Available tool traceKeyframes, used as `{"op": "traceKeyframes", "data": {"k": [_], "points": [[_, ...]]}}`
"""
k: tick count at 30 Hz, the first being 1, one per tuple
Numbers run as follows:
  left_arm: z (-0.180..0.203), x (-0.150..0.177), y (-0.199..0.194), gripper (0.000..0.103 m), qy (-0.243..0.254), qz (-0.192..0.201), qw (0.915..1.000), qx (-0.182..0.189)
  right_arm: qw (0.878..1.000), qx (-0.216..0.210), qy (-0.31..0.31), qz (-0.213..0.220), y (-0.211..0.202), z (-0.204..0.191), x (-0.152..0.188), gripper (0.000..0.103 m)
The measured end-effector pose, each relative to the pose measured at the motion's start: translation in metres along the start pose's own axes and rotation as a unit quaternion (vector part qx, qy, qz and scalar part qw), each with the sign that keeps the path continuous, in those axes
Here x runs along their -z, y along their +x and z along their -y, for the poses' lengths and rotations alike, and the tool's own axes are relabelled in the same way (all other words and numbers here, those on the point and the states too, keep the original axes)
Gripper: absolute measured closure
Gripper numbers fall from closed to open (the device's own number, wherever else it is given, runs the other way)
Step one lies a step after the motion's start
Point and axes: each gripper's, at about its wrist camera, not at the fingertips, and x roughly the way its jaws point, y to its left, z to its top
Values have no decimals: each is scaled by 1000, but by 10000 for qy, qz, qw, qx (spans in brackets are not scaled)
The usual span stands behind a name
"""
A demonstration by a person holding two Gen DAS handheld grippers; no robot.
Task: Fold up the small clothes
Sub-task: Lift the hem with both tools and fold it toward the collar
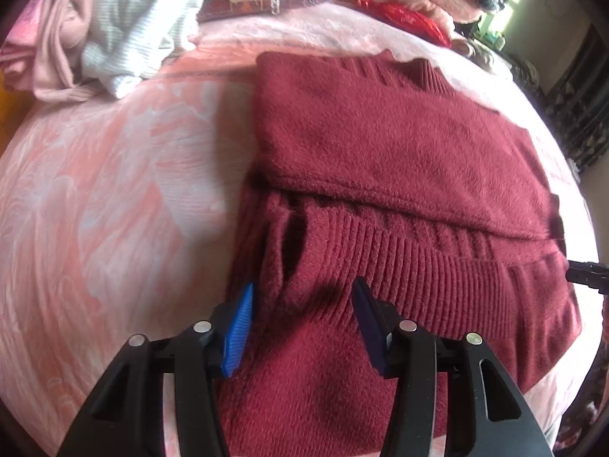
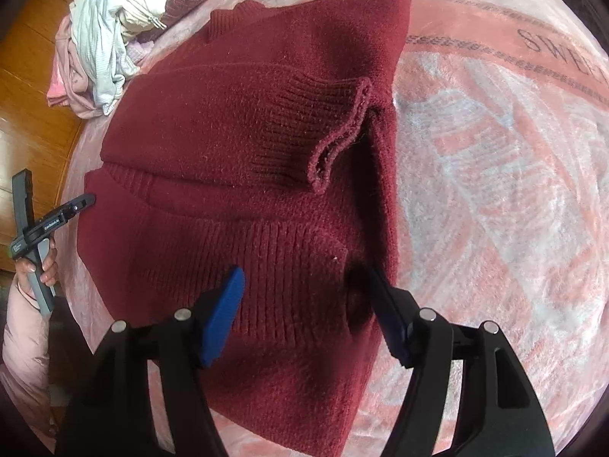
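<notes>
A dark red knitted sweater (image 1: 399, 144) lies flat on a pink patterned blanket (image 1: 106, 198), its sleeves folded in. In the right wrist view one ribbed cuff (image 2: 335, 133) lies across the sweater (image 2: 236, 106). My left gripper (image 1: 303, 285) hovers open over the sweater's near left edge. One blue pad is just outside the edge and the other is over the ribbed hem. My right gripper (image 2: 304, 272) is open over the hem near the sweater's right side. The left gripper (image 2: 82, 202), held by a hand, also shows at the sweater's left edge.
A heap of clothes, a white ribbed garment (image 1: 125, 38) and a pink one (image 1: 49, 57), lies at the back left. A red item (image 1: 411, 19) sits behind the sweater. Wooden floor (image 2: 30, 87) shows past the bed's left edge. The blanket (image 2: 495, 190) spreads wide to the right.
</notes>
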Motion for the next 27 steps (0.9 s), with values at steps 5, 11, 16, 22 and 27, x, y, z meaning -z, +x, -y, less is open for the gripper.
{"op": "traceKeyframes", "data": {"k": [5,11,16,22,27], "points": [[3,3,8,76,68,-20,10000,16,9989,31,-457,-61,2,-15,6,90],[-6,11,-10,93,-167,244,9990,346,9984,-422,-368,89,-13,-9,14,94],[-9,11,0,86,-224,124,9994,251,9990,-305,-305,-72,-2,-5,10,86],[-4,10,10,77,-166,61,9998,-17,9991,-322,-279,-57,1,-6,10,90],[-8,15,-3,93,-397,134,9989,199,9985,-521,-120,79,-9,1,15,94]]}}
